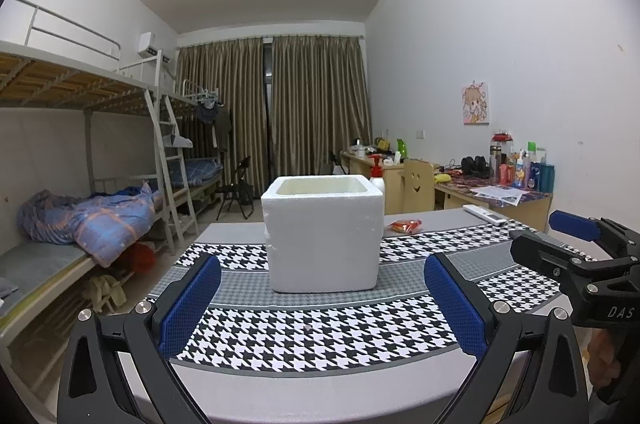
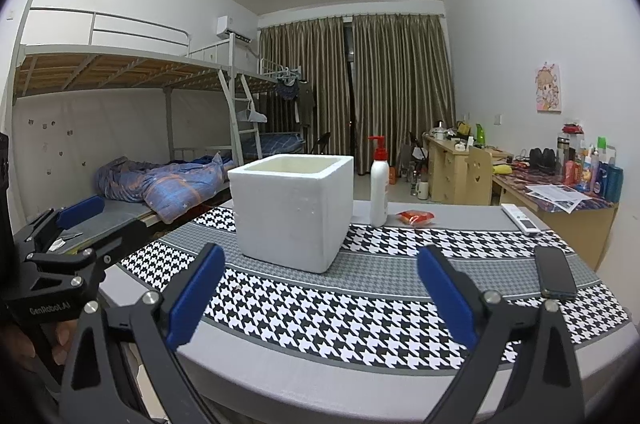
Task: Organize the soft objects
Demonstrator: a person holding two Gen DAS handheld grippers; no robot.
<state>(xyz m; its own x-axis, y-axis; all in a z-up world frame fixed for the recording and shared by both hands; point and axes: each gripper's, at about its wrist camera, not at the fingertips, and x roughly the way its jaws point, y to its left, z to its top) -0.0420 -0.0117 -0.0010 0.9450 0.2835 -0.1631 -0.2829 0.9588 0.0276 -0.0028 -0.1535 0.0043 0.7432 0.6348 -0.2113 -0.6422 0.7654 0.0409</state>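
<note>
The left gripper (image 1: 322, 308) holds its jaws wide apart over the near part of the counter (image 1: 320, 380), with nothing between the blue pads (image 1: 192, 304). The right gripper (image 2: 320, 300) is the same: jaws spread, empty, above the houndstooth cloth (image 2: 320, 316). Each gripper shows at the edge of the other's view, partly cut off, with a hand (image 1: 604, 360) dimly seen beneath it.

Straight ahead of both stands the white foam box (image 1: 324, 244), upright, open top upward, on the grey band of the cloth. Its inside is hidden from both cameras, so what it holds cannot be told. Behind it to the right stands a white pump bottle (image 2: 379, 188) with a red top, mostly hidden by the box in the left view. Just beside the bottle lies a small red packet (image 2: 415, 217), flat, long axis across the counter; its print is too small to read.

A white remote (image 2: 520, 219) lies near the far right edge, and a dark phone (image 2: 555, 272) near the right edge, closer in. The cloth between the jaws and the box is open.
</note>
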